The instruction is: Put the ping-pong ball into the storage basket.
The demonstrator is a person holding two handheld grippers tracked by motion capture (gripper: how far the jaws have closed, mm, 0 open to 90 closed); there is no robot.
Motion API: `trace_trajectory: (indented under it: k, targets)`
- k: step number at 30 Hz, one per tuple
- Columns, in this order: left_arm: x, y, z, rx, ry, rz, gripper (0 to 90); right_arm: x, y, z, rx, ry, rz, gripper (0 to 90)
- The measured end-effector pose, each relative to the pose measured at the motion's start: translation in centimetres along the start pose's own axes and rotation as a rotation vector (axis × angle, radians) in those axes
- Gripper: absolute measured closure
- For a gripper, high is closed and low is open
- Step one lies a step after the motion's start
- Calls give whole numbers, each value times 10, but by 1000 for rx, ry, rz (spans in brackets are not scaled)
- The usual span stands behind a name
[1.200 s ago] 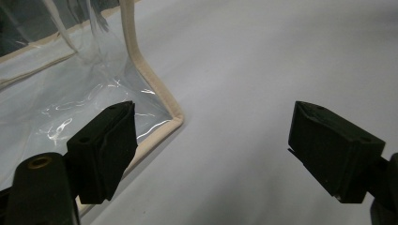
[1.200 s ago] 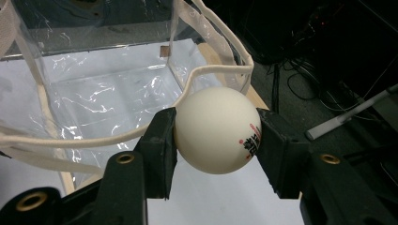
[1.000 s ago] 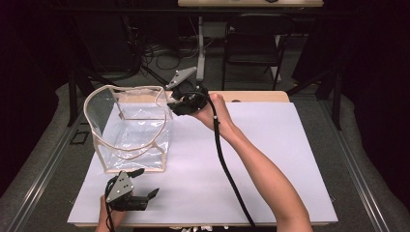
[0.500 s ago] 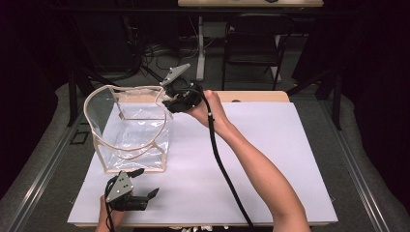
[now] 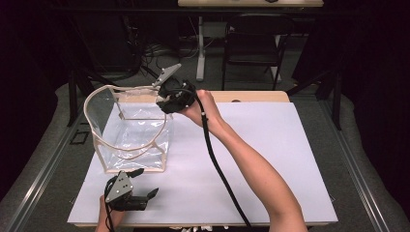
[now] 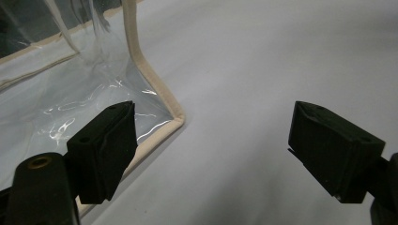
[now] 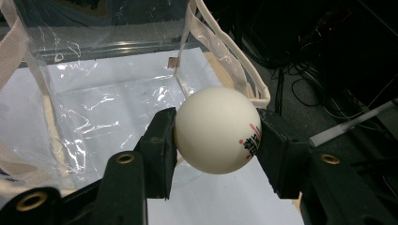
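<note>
A clear plastic bag (image 5: 130, 137) with beige trim stands open on the left of the white sheet (image 5: 270, 159). My right gripper (image 5: 163, 100) hovers at the bag's far right top corner, jaws pointing toward the opening. It is shut on a white ball (image 7: 211, 126) with red and black print, pinched between both pads of the right gripper (image 7: 217, 137), above the bag's beige handle (image 7: 220, 51). My left gripper (image 5: 145, 182) rests near the sheet's front edge, in front of the bag. The left gripper (image 6: 211, 140) is open and empty, with the bag's bottom corner (image 6: 176, 119) just beyond its left jaw.
The white sheet covers a tan table (image 5: 256, 95), with free room across its middle and right. Behind the table stand a black chair (image 5: 254, 43) and a white table leg (image 5: 199, 48), with cables on the floor. The right gripper's black cable (image 5: 217, 164) trails along the forearm.
The right gripper, still holding the ball, has shifted slightly left toward the bag's rim and tilted. The left gripper has stayed where it was.
</note>
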State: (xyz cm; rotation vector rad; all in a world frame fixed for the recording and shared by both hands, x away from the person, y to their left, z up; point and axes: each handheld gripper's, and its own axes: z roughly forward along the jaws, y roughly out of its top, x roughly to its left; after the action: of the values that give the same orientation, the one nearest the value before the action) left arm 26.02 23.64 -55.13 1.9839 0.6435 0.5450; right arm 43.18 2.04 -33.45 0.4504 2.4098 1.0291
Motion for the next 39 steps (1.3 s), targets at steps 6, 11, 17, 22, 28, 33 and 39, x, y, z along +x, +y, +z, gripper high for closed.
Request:
trace_trajectory:
  k: [6, 11, 17, 22, 28, 33, 39]
  targets:
    - [0, 0, 0, 1, -1, 1, 159, 3, 3, 4, 12, 5, -9, 509]
    - [0, 0, 0, 1, -2, 1, 159, 4, 7, 6, 18, 10, -10, 509]
    - [0, 0, 0, 1, -1, 4, 159, 6, 10, 9, 23, 16, -18, 509]
    - [0, 0, 0, 2, -2, 0, 159, 8, 13, 12, 34, 21, -27, 509]
    - [0, 0, 0, 2, 1, 1, 159, 9, 17, 16, 38, 32, -26, 509]
    - [0, 0, 0, 2, -2, 2, 159, 13, 19, 21, 53, 40, -35, 509]
    - [0, 0, 0, 2, 0, 3, 159, 15, 21, 25, 58, 44, -38, 509]
